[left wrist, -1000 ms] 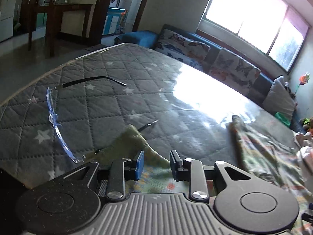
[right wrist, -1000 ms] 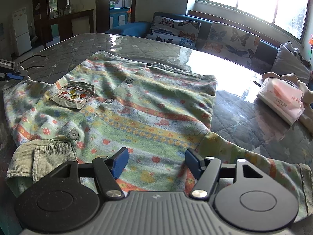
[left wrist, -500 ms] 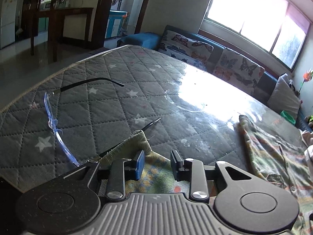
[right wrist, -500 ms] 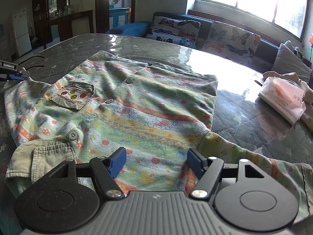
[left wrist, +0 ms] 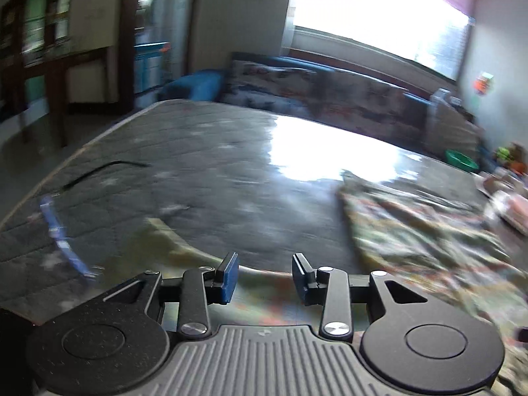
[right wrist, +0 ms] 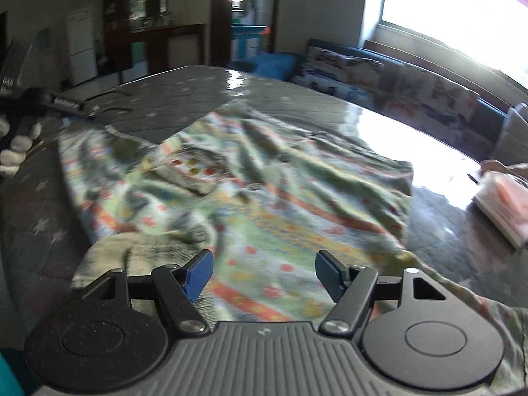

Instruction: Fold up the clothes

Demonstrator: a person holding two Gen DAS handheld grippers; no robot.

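Both tools have lifted (jaws apart), left tool and right tool above shirt.

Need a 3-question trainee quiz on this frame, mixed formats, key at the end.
1. True or false: the right tool is shut on the patterned shirt.
2. Which item lies on the mattress left of the left tool? A) clear glasses B) a mug C) a book
3. Fill in: the white-and-pink packet lies to the ____ of the shirt in the right wrist view.

Key: 1 false, its jaws are apart; 2 A; 3 right.
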